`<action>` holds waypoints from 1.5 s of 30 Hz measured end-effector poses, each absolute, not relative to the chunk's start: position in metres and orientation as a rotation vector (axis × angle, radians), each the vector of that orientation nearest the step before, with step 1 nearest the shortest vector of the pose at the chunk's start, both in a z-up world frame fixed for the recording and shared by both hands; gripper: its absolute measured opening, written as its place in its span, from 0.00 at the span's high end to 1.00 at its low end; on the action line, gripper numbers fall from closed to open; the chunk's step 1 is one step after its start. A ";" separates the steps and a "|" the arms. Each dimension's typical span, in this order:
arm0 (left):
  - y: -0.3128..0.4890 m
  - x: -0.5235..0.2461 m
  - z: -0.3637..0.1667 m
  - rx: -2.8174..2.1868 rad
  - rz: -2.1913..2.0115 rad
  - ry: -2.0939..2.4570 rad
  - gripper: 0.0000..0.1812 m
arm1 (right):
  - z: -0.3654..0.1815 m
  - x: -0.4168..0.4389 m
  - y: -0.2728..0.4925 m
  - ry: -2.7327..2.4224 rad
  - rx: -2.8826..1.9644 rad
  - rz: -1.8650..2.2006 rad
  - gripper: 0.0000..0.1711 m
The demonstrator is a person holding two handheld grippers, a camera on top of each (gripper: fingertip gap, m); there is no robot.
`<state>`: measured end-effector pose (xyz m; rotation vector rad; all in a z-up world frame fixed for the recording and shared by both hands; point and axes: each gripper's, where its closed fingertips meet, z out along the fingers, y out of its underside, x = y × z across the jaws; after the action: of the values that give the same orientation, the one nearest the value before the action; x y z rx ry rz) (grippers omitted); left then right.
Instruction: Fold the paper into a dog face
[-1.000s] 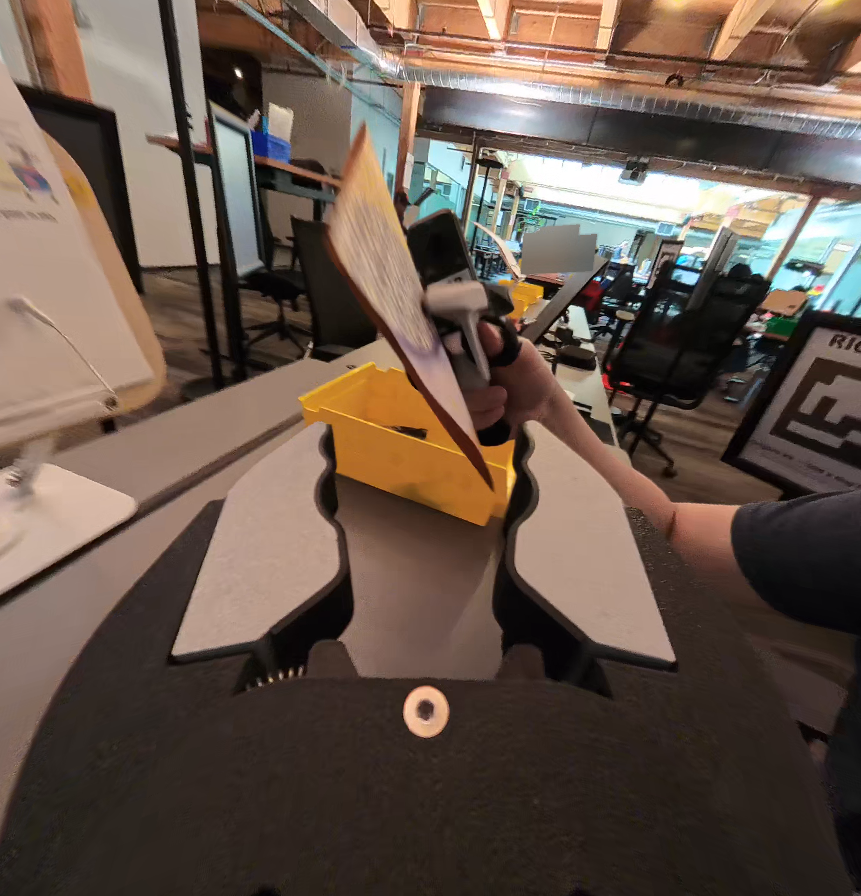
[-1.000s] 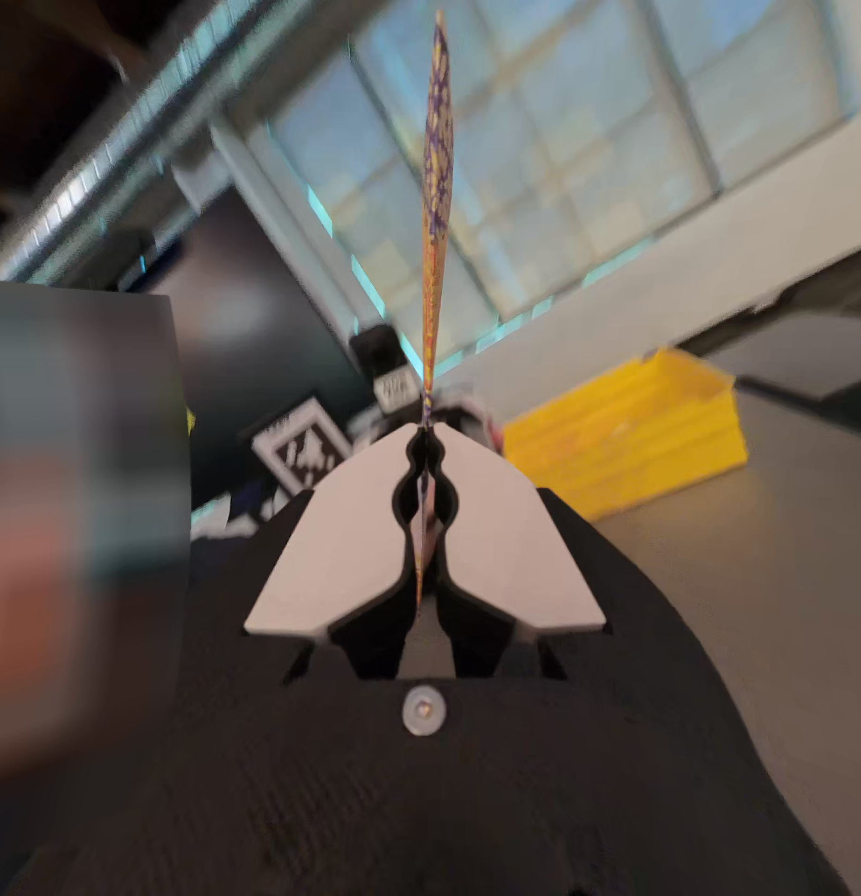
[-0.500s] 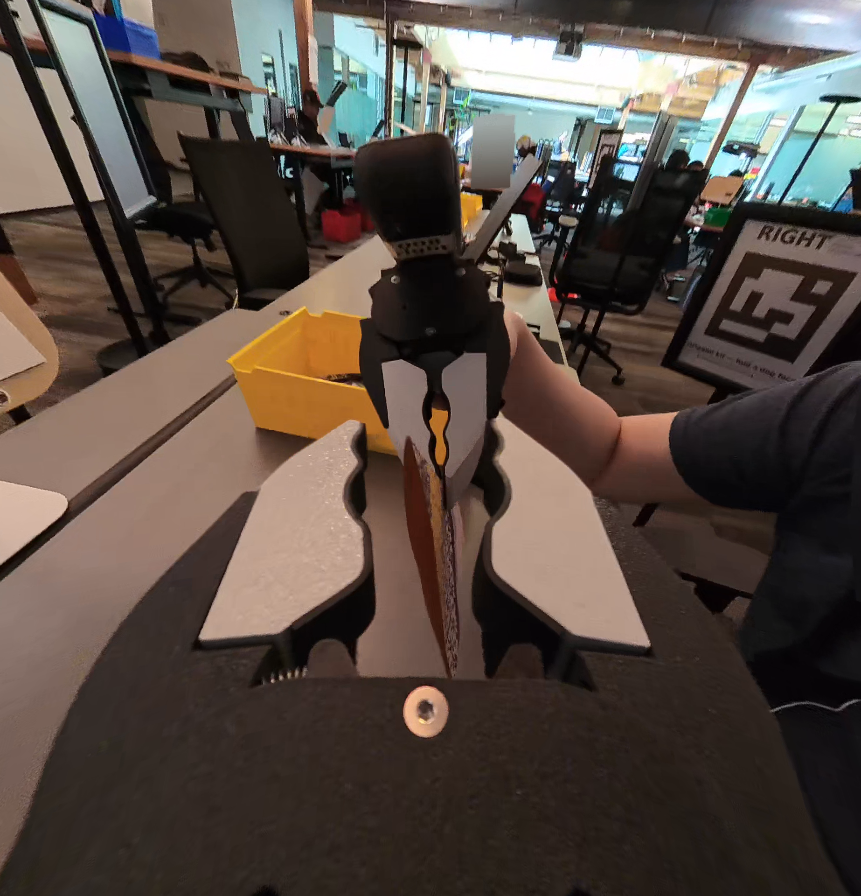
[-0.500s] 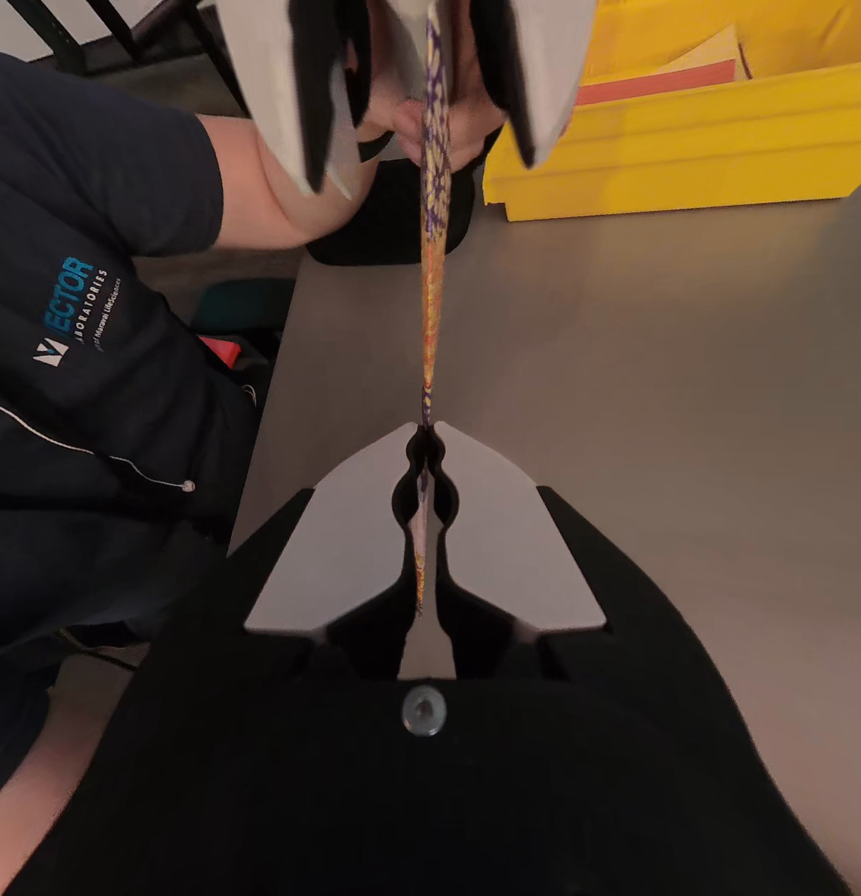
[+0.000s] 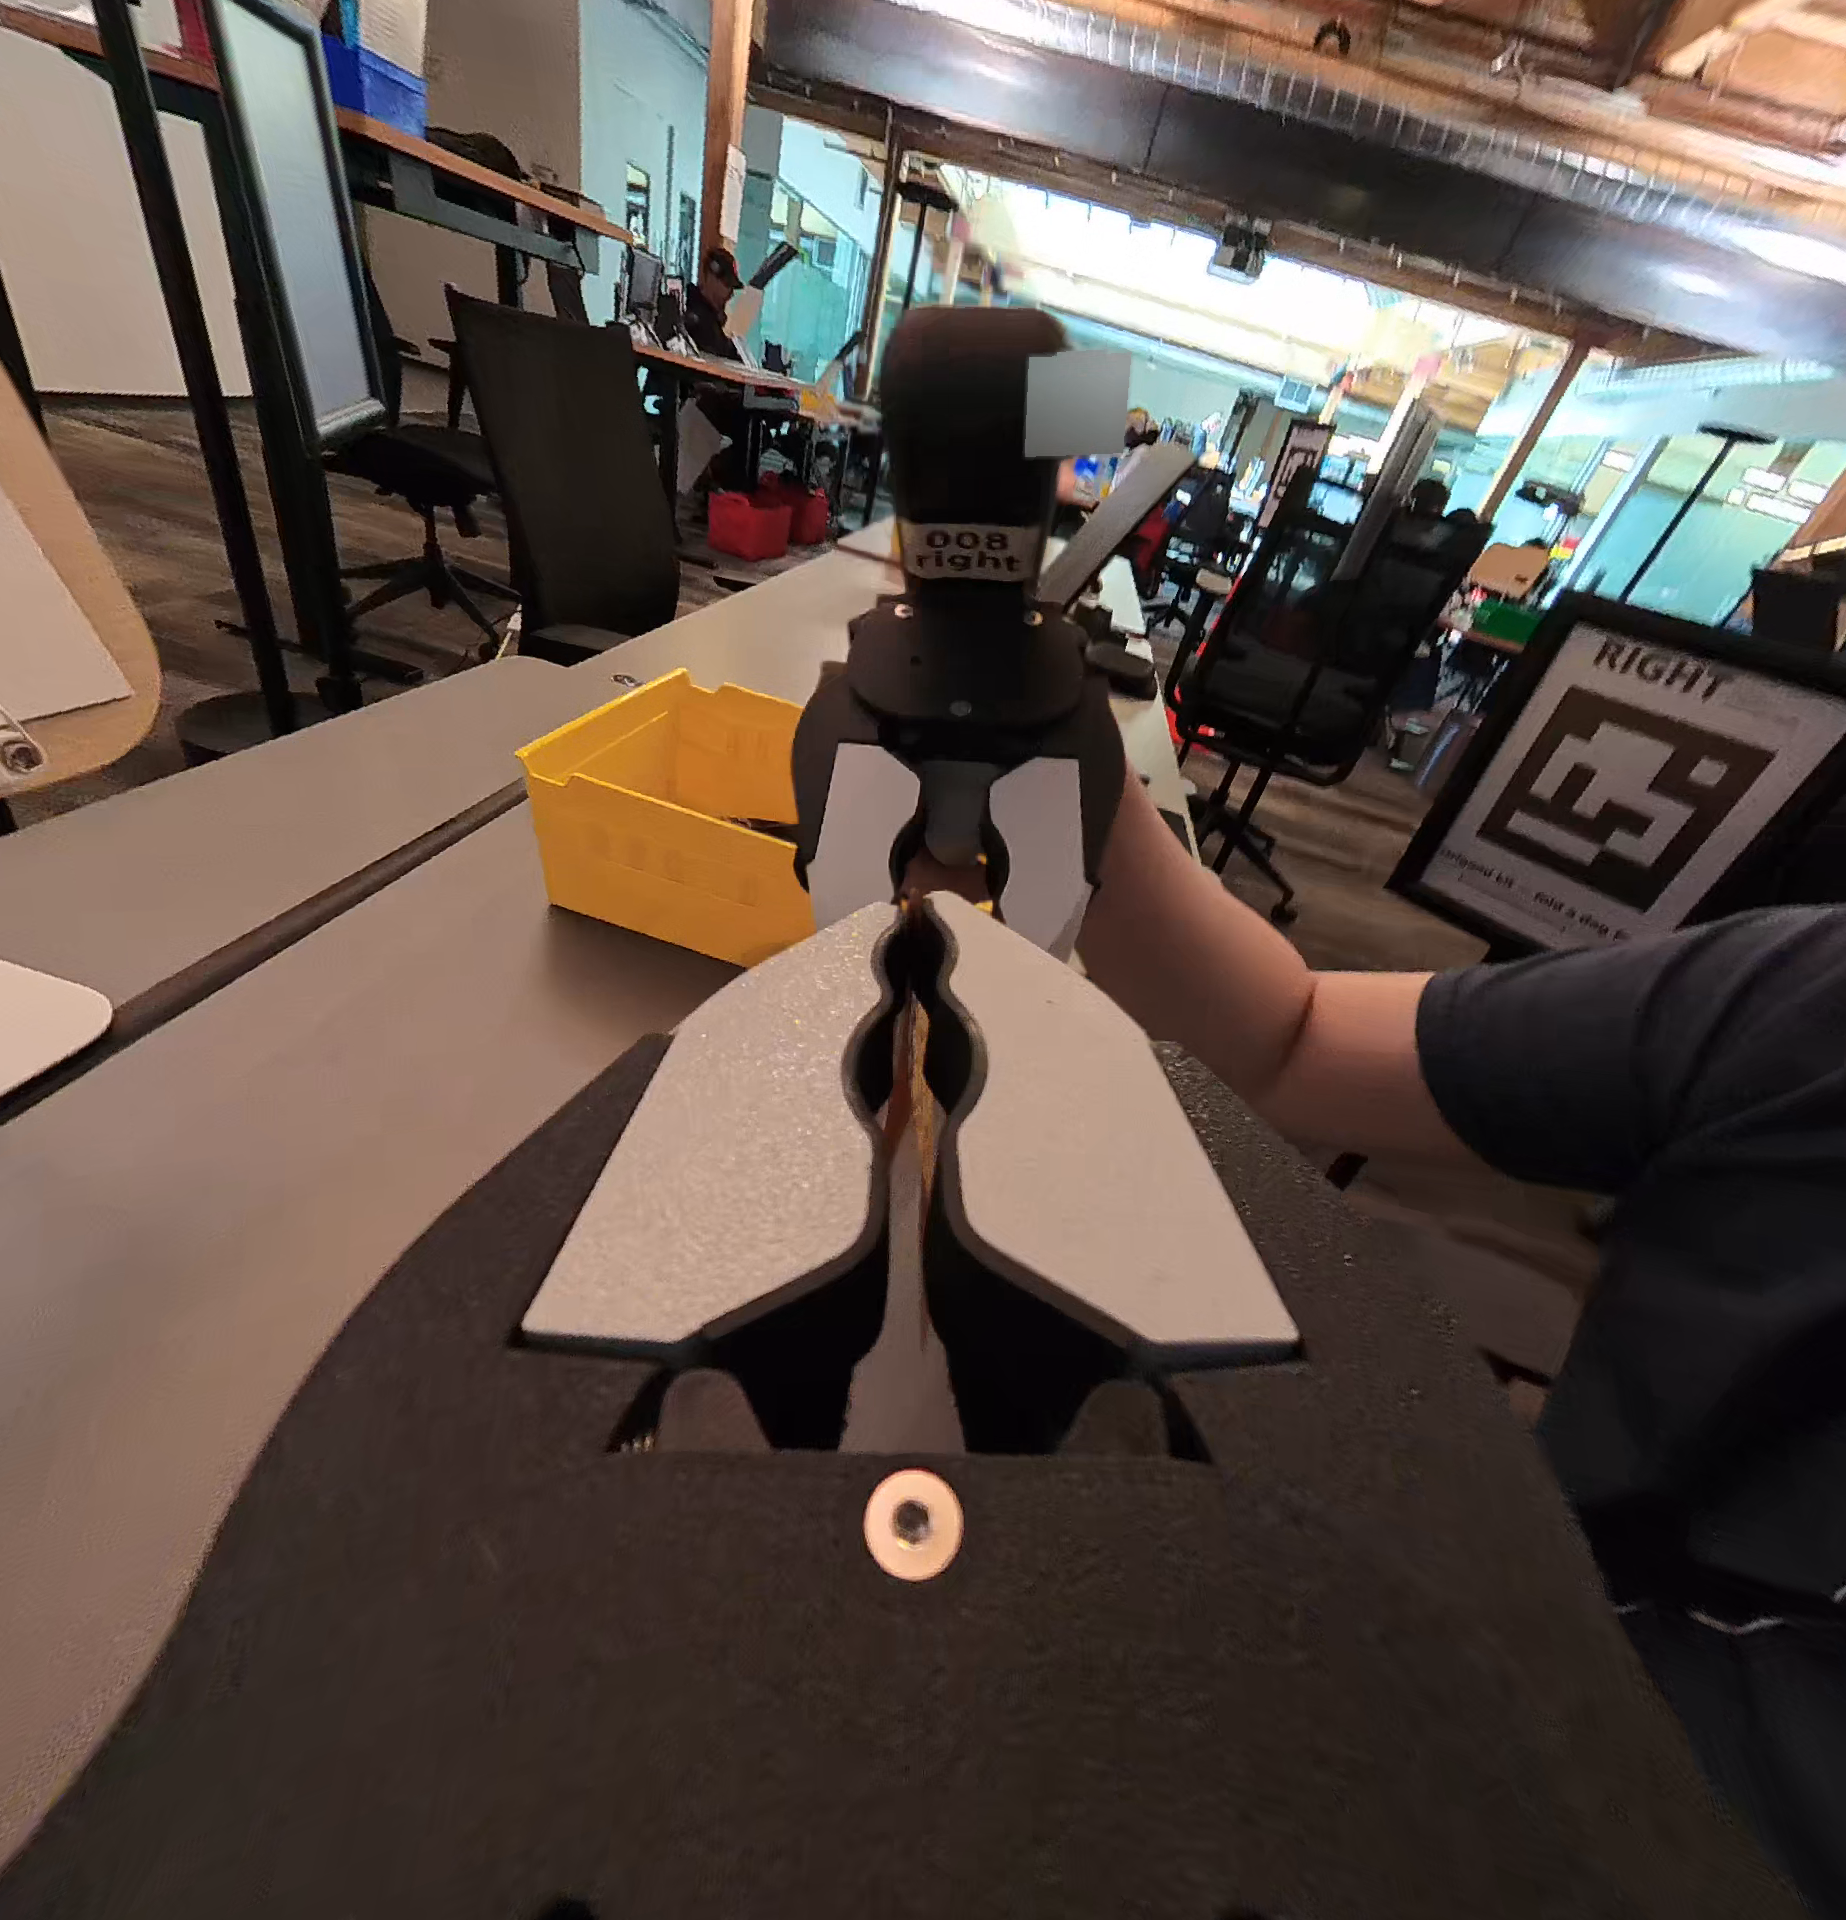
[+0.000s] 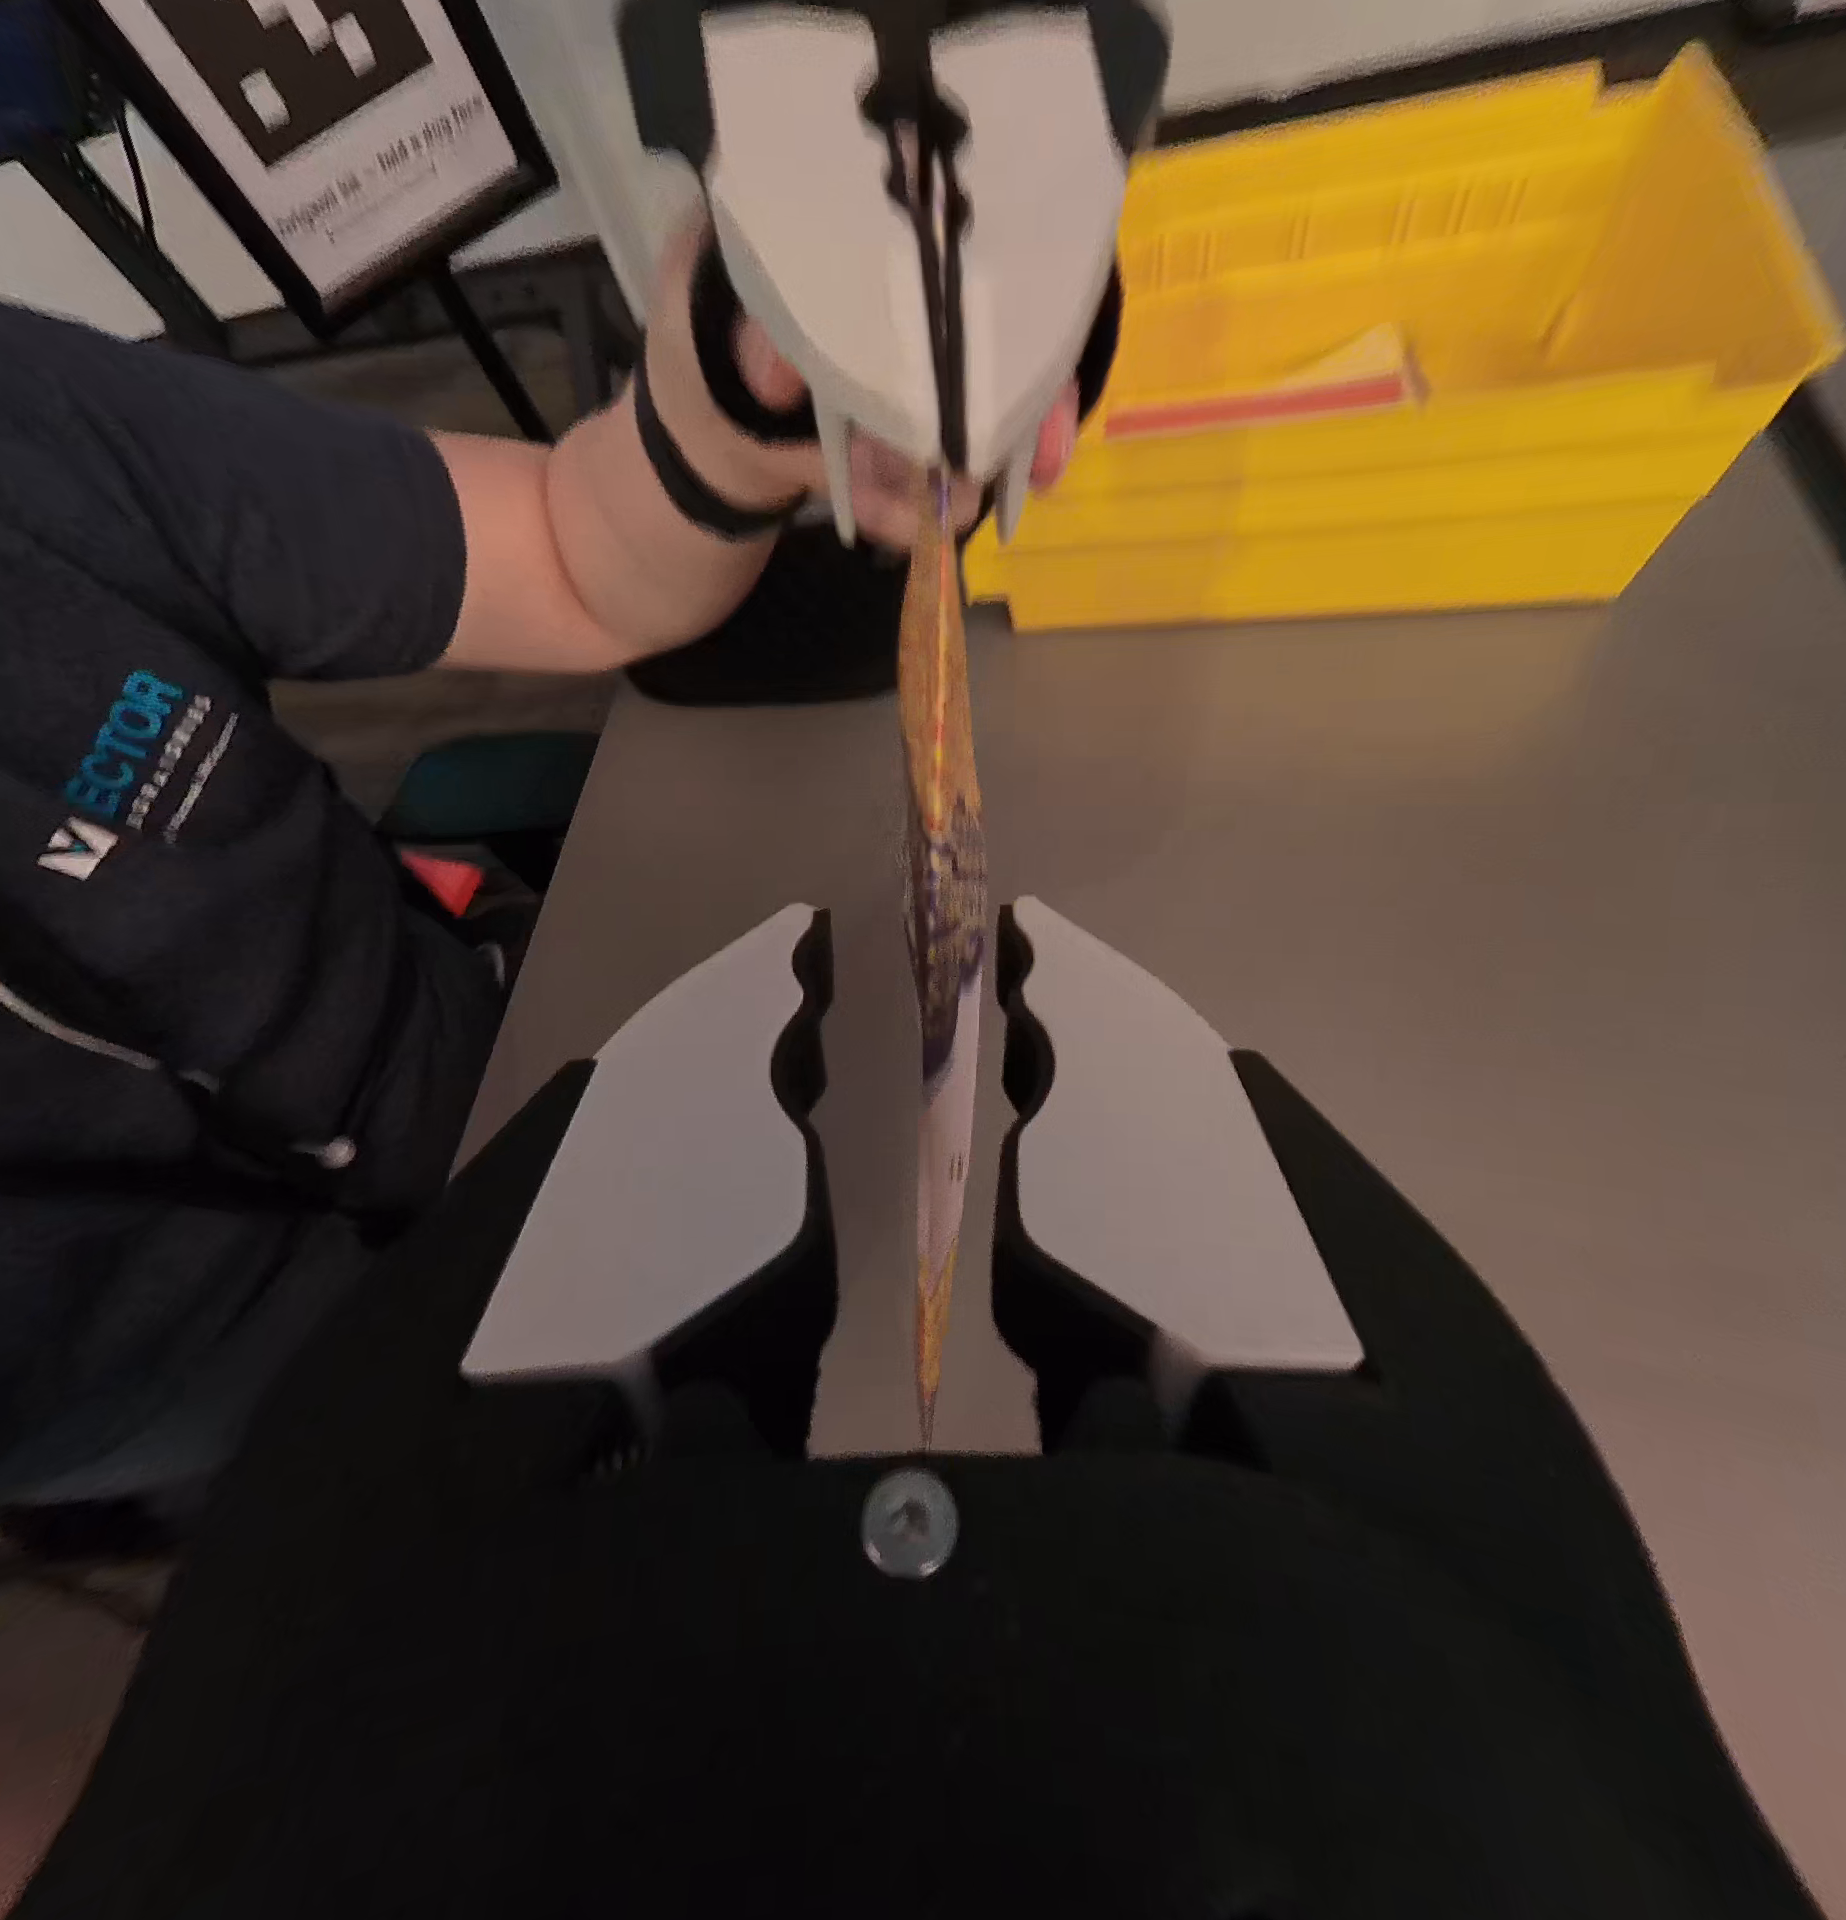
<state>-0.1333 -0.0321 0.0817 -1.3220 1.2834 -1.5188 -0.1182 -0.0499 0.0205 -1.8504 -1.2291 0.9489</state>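
Note:
The patterned orange and purple paper (image 6: 934, 727) hangs edge-on in the air between my two grippers, which face each other above the grey table (image 6: 1418, 935). My left gripper (image 5: 917, 909) is shut on one end of the paper (image 5: 911, 1101). It also shows at the top of the right wrist view (image 6: 940, 468), pinching the paper's far end. My right gripper (image 6: 908, 909) is open, with the paper's near end between its fingers but not touched by them. In the left wrist view the right gripper (image 5: 950, 862) stands just beyond my left fingertips.
A yellow bin (image 5: 649, 821) stands on the table behind the grippers and holds a few paper sheets (image 6: 1262, 400). A framed marker sign (image 5: 1625, 790) stands to the right. The person's arm (image 5: 1210, 1018) reaches in from the right. Office chairs and desks stand farther back. The grippers' ends are close to 7 cm from one another.
My left gripper has closed on the paper's end. My right gripper, shut on the paper before, has opened and let go of it.

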 end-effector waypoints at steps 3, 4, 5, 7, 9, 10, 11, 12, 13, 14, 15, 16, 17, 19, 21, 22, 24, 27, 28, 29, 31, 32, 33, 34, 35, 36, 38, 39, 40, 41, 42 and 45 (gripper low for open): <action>-0.028 -0.129 0.076 -1.363 -1.587 1.231 1.00 | 0.032 -0.127 -0.040 -1.133 -1.781 1.019 0.81; -0.027 -0.126 0.073 -1.381 -1.597 1.221 1.00 | 0.030 -0.129 -0.038 -1.109 -1.794 1.057 0.82; -0.024 -0.124 0.068 -1.403 -1.599 1.203 1.00 | 0.027 -0.129 -0.037 -1.100 -1.813 1.102 0.87; -0.020 -0.119 0.059 -1.445 -1.590 1.185 1.00 | 0.017 -0.128 -0.042 -1.087 -1.889 1.245 0.99; -0.018 -0.115 0.051 -1.470 -1.563 1.204 1.00 | 0.007 -0.123 -0.043 -1.041 -1.980 1.342 0.99; -0.016 -0.115 0.050 -1.468 -1.535 1.205 0.97 | 0.000 -0.121 -0.044 -1.044 -2.021 1.368 0.99; -0.012 -0.115 0.050 -1.465 -1.495 1.207 0.92 | -0.009 -0.120 -0.046 -1.047 -2.065 1.383 0.99; -0.009 -0.117 0.049 -1.462 -1.452 1.223 0.88 | -0.017 -0.120 -0.048 -1.053 -2.107 1.403 0.99; -0.008 -0.119 0.048 -1.462 -1.413 1.262 0.86 | -0.025 -0.121 -0.050 -1.064 -2.145 1.433 0.99; -0.010 -0.121 0.044 -1.471 -1.381 1.319 0.85 | -0.034 -0.124 -0.052 -1.075 -2.178 1.463 0.99; -0.014 -0.123 0.037 -1.489 -1.357 1.396 0.84 | -0.043 -0.127 -0.054 -1.083 -2.210 1.488 0.99; -0.019 -0.125 0.027 -1.520 -1.340 1.485 0.83 | -0.052 -0.129 -0.054 -1.093 -2.238 1.508 0.99; -0.023 -0.126 0.016 -1.563 -1.324 1.555 0.83 | -0.060 -0.132 -0.055 -1.107 -2.258 1.528 1.00; -0.027 -0.127 -0.002 -1.619 -1.304 1.644 0.85 | -0.076 -0.135 -0.062 -1.181 -2.297 1.541 0.99; -0.027 -0.125 -0.018 -1.651 -1.267 1.701 0.87 | -0.091 -0.134 -0.064 -1.248 -2.330 1.494 0.99; -0.028 -0.126 -0.027 -1.674 -1.240 1.746 0.87 | -0.094 -0.134 -0.065 -1.273 -2.332 1.490 0.99; -0.030 -0.129 -0.044 -1.719 -1.164 1.833 0.87 | -0.098 -0.133 -0.065 -1.300 -2.318 1.484 0.99; -0.028 -0.130 -0.059 -1.724 -1.047 1.901 0.87 | -0.098 -0.131 -0.066 -1.340 -2.272 1.492 0.99; -0.029 -0.130 -0.062 -1.720 -1.028 1.922 0.87 | -0.099 -0.130 -0.067 -1.361 -2.253 1.485 0.99; -0.032 -0.131 -0.064 -1.717 -1.024 1.945 0.87 | -0.100 -0.130 -0.067 -1.378 -2.244 1.471 0.99; -0.037 -0.132 -0.068 -1.716 -1.033 1.981 0.88 | -0.102 -0.129 -0.068 -1.409 -2.234 1.455 0.99; -0.038 -0.132 -0.070 -1.718 -1.034 1.992 0.89 | -0.104 -0.129 -0.068 -1.426 -2.229 1.444 0.99; -0.039 -0.132 -0.072 -1.726 -1.030 2.004 0.90 | -0.105 -0.129 -0.069 -1.438 -2.225 1.436 0.99; -0.041 -0.133 -0.075 -1.737 -1.030 2.024 0.94 | -0.105 -0.130 -0.069 -1.452 -2.219 1.430 0.99; -0.044 -0.135 -0.078 -1.750 -1.038 2.051 0.98 | -0.106 -0.130 -0.069 -1.458 -2.216 1.422 0.99; -0.046 -0.136 -0.080 -1.763 -1.046 2.073 1.00 | -0.106 -0.130 -0.069 -1.457 -2.216 1.419 0.99; -0.045 -0.136 -0.083 -1.778 -1.031 2.081 1.00 | -0.107 -0.129 -0.067 -1.459 -2.218 1.406 0.99; -0.043 -0.136 -0.085 -1.776 -1.013 2.082 1.00 | -0.108 -0.129 -0.066 -1.451 -2.224 1.404 1.00; -0.041 -0.136 -0.086 -1.772 -0.986 2.085 1.00 | -0.109 -0.129 -0.063 -1.432 -2.236 1.405 0.99; -0.038 -0.137 -0.088 -1.767 -0.955 2.089 1.00 | -0.110 -0.130 -0.061 -1.410 -2.244 1.407 0.99; -0.036 -0.138 -0.090 -1.765 -0.925 2.095 1.00 | -0.110 -0.131 -0.057 -1.376 -2.250 1.411 0.98; -0.031 -0.138 -0.095 -1.757 -0.840 2.105 1.00 | -0.112 -0.131 -0.046 -1.292 -2.272 1.392 0.94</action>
<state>-0.1383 -0.0312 -0.0951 -1.7573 2.1052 -0.8400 -0.1313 -0.0462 -0.1116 -2.2721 -1.2919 1.3923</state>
